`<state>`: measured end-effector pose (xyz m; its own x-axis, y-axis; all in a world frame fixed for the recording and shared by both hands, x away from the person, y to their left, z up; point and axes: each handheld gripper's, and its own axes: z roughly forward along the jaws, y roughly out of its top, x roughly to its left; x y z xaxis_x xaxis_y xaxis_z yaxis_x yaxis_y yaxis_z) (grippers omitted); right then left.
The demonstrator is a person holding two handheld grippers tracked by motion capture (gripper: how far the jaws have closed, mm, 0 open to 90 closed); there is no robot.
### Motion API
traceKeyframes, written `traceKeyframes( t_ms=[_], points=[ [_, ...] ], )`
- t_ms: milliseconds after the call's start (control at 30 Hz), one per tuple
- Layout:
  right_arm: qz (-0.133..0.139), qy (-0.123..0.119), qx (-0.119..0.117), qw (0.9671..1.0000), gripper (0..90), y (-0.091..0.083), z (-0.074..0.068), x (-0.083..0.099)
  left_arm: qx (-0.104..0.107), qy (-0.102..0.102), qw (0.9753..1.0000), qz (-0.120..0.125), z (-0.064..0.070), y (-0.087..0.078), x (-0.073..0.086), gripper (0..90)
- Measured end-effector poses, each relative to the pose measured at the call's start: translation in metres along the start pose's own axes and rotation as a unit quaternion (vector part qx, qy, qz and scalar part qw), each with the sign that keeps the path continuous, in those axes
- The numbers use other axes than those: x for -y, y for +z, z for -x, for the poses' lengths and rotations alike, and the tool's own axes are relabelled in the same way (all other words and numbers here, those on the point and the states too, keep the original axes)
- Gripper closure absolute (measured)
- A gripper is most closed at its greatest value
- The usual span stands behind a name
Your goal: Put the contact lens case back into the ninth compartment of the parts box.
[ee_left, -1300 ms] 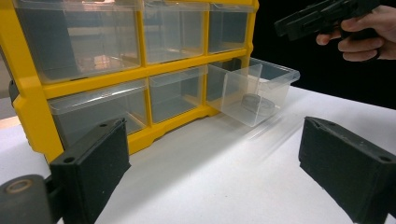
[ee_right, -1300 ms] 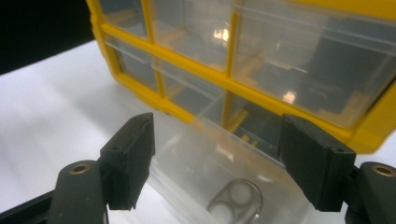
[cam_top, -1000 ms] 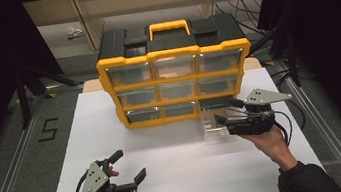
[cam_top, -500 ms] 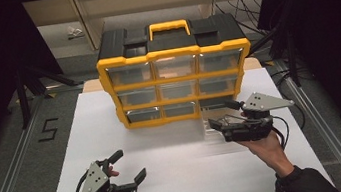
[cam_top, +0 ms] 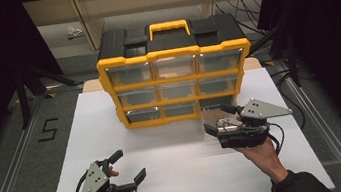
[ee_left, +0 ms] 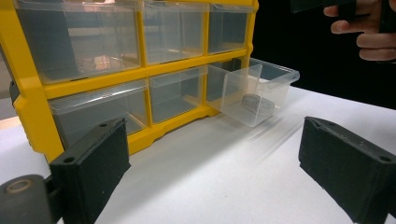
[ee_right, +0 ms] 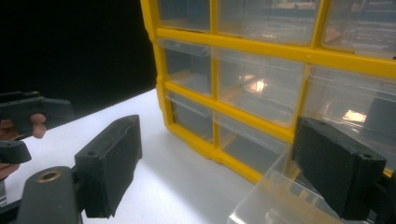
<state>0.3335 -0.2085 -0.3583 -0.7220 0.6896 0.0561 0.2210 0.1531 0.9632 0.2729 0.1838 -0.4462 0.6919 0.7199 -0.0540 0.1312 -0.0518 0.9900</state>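
A yellow and black organiser (cam_top: 175, 75) with clear drawers stands on the white table (cam_top: 170, 177). Its bottom right drawer (cam_top: 202, 131) is pulled out, and a dark round piece (ee_left: 254, 103) lies inside the drawer (ee_left: 261, 88). My right gripper (cam_top: 216, 120) hovers open just above and in front of that drawer, whose front rim (ee_right: 275, 200) lies below my right jaw in the right gripper view (ee_right: 215, 172). My left gripper (cam_top: 128, 164) is open near the table's front left, empty, aimed at the organiser (ee_left: 37, 93) in the left gripper view (ee_left: 210, 172).
Behind the table are a beige shelf unit (cam_top: 72, 19) and cables. Dark stands flank the table. A "5" mark (cam_top: 48, 129) lies on the floor at left. White surface stretches between the two grippers.
My right gripper has drifted a little left and nearer, over the pulled-out drawer. The left gripper has stayed put.
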Motion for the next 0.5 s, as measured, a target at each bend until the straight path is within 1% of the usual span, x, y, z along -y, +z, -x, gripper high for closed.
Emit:
traceKeyframes(
  t_ms=[167,200,267,300,433,500],
  points=[
    [0.006,-0.003,-0.002,1.0,16.5,-0.002,-0.003,0.005,0.0,0.0,1.0,0.0,0.0,0.0,0.0,8.2],
    [0.007,-0.003,-0.003,1.0,16.3,-0.005,-0.004,0.009,0.0,0.0,1.0,0.0,0.0,0.0,0.0,8.2],
    [0.007,-0.004,-0.004,1.0,16.3,-0.005,-0.004,0.011,0.0,0.001,1.0,-0.001,0.0,0.0,0.0,8.2],
    [0.011,-0.002,-0.006,0.9999,16.3,-0.007,-0.005,0.016,0.0,0.001,1.0,0.0,0.001,0.0,0.0,8.2],
    [0.015,-0.004,-0.006,0.9999,16.3,-0.012,-0.006,0.023,0.0,0.001,1.0,0.0,0.0,0.0,0.0,8.2],
    [0.017,-0.002,-0.006,0.9998,16.3,-0.013,-0.005,0.024,0.0,0.0,1.0,0.0,0.0,0.0,0.0,8.2]
  ],
)
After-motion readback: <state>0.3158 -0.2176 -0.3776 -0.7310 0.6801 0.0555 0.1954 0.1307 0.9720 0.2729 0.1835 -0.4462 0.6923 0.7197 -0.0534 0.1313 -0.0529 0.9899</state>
